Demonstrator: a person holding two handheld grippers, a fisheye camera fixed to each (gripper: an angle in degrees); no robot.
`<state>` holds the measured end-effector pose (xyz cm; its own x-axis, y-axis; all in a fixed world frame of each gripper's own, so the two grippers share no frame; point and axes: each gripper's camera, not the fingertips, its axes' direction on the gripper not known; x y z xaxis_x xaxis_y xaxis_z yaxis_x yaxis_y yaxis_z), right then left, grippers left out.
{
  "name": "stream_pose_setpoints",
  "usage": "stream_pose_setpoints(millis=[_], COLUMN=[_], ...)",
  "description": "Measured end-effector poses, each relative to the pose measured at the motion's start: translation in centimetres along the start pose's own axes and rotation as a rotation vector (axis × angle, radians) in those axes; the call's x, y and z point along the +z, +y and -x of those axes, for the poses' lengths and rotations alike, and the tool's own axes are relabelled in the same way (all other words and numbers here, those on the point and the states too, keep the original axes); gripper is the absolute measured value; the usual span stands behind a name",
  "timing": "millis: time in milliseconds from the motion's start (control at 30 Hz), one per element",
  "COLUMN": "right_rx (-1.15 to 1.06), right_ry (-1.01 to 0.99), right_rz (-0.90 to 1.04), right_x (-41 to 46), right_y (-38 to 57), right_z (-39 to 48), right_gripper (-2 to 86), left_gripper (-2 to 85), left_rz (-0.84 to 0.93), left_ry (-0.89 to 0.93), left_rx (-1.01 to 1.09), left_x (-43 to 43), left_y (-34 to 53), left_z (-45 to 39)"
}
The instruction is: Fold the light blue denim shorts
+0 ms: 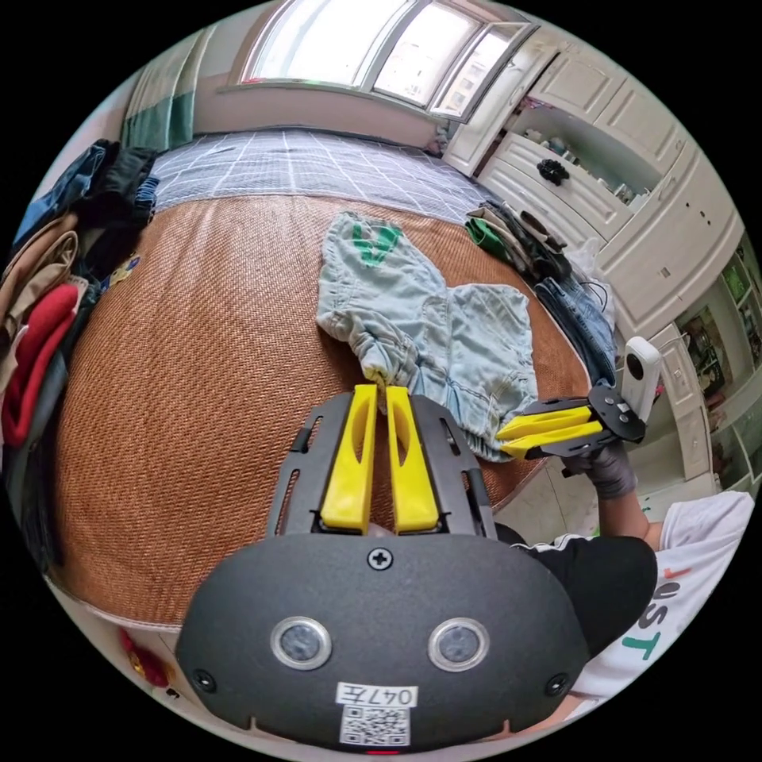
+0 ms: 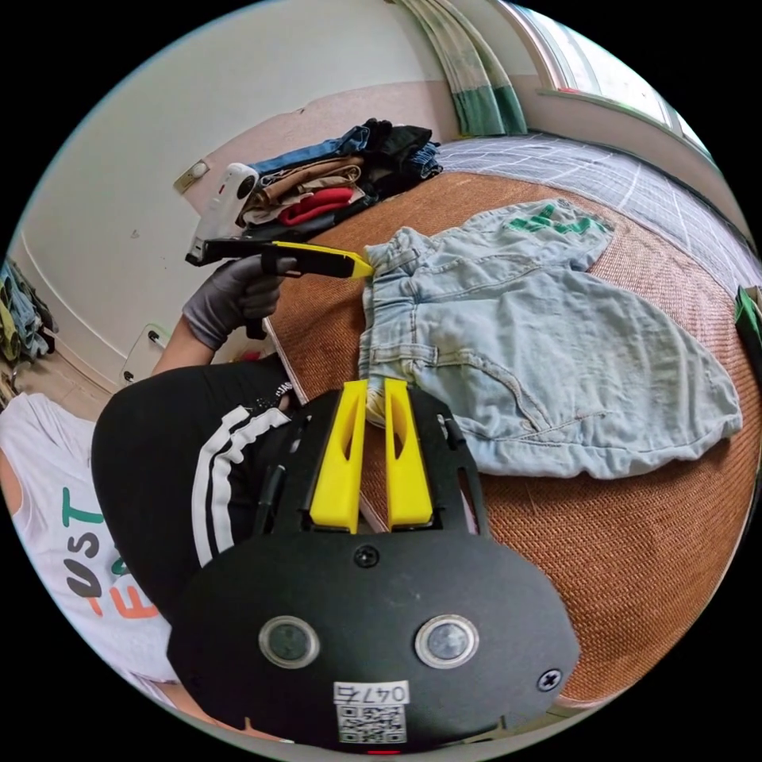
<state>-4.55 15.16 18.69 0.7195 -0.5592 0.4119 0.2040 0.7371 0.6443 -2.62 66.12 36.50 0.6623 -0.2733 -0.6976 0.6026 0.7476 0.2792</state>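
Both grippers, left (image 1: 386, 390) and right (image 2: 375, 386), have fingers clamped on the light blue denim shorts' (image 2: 508, 333) waistband, probably to spread it across the woven rattan bed mat (image 1: 198, 357).

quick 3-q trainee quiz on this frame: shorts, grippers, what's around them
1. True or false: the light blue denim shorts lie spread on a bare wooden floor.
2. Which part of the shorts do the left gripper and the right gripper pinch? A) the leg hems B) the waistband end C) the green print
3. Fill in: the pile of clothes with a red item in it sits at the mat's ____.

Key
1. False: they lie on the woven brown mat on the bed.
2. B: each gripper is shut on the gathered waistband, one at each end.
3. Edge, beyond the left gripper as seen in the right gripper view.
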Motion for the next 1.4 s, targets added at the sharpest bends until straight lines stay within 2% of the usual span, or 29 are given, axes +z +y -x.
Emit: stream_pose_setpoints(millis=[133,200,267,333,400,500,567,633,700,767,833,900,967,1000,1033,1067,1100,1167,1233,1333,1400], right_rx=[-0.010,0.021,-0.048,-0.174,-0.222,-0.127,0.048,0.208,0.376,0.519,0.561,0.567,0.550,0.543,0.522,0.494,0.482,0.424,0.372,0.315,0.327], right_ry=[-0.027,-0.079,-0.193,-0.336,-0.313,-0.154,-0.031,0.095,0.197,0.193,0.205,0.263,0.307,0.311,0.311,0.299,0.288,0.214,0.123,-0.047,-0.083], right_rz=[0.002,0.001,0.056,0.130,0.080,-0.102,-0.275,-0.389,-0.454,-0.468,-0.467,-0.457,-0.426,-0.421,-0.413,-0.405,-0.398,-0.342,-0.271,-0.190,-0.180], right_x=[0.8,2.1,5.8,7.5,5.7,-0.7,-6.8,-11.3,-15.0,-18.4,-19.8,-20.7,-21.2,-21.3,-21.2,-21.0,-20.8,-19.4,-17.7,-15.1,-14.0], right_y=[-0.2,-1.5,-4.8,-6.3,-6.0,-2.4,3.0,8.0,12.9,18.1,20.5,21.7,21.8,21.7,21.4,20.8,20.6,19.1,17.9,16.7,16.4], right_z=[0.0,0.0,1.9,4.0,4.6,1.4,-3.3,-7.1,-10.9,-14.9,-16.2,-16.5,-16.6,-16.6,-16.5,-16.4,-16.4,-16.5,-16.6,-16.5,-16.6], right_gripper=[0.2,-0.2,-0.9,-1.1,-1.1,-0.6,-0.2,-0.2,-0.5,-0.8,-0.8,-0.8,-0.6,-0.5,-0.3,0.1,0.4,1.7,3.1,5.0,5.7], left_gripper=[0.1,0.9,2.1,1.7,0.5,-0.7,-0.9,-0.9,-0.9,-0.9,-0.9,-0.9,-1.0,-1.0,-1.0,-1.0,-1.0,-1.0,-1.0,-1.0,-1.0], left_rz=[-0.025,-0.139,-0.374,-0.463,-0.387,-0.175,-0.009,0.107,0.212,0.227,0.251,0.268,0.295,0.290,0.256,0.182,0.135,-0.028,-0.098,-0.062,-0.020], left_ry=[-0.112,-0.264,-0.437,-0.433,-0.345,-0.142,-0.001,0.056,0.029,0.008,-0.067,-0.218,-0.495,-0.567,-0.690,-0.732,-0.726,-0.569,-0.460,-0.451,-0.473], left_rx=[-0.105,-0.199,-0.244,-0.186,-0.086,0.072,0.187,0.265,0.332,0.323,0.300,0.256,0.136,0.098,0.032,-0.004,-0.020,-0.045,-0.065,-0.099,-0.120], left_x=[-2.1,-5.3,-11.2,-13.2,-11.9,-6.9,-2.8,0.4,3.1,3.0,2.3,1.4,0.1,-0.3,-1.4,-2.9,-3.8,-6.8,-7.8,-6.6,-5.2], left_y=[1.0,2.0,4.3,5.3,4.4,1.8,0.5,0.2,0.4,0.4,0.7,1.4,2.2,2.3,2.7,3.3,3.6,5.0,6.0,7.2,7.8], left_z=[-0.5,-0.8,-3.5,-6.2,-8.4,-11.5,-14.3,-16.3,-18.1,-18.7,-18.6,-18.2,-16.4,-15.8,-14.8,-14.4,-14.2,-13.5,-12.2,-9.1,-7.0])
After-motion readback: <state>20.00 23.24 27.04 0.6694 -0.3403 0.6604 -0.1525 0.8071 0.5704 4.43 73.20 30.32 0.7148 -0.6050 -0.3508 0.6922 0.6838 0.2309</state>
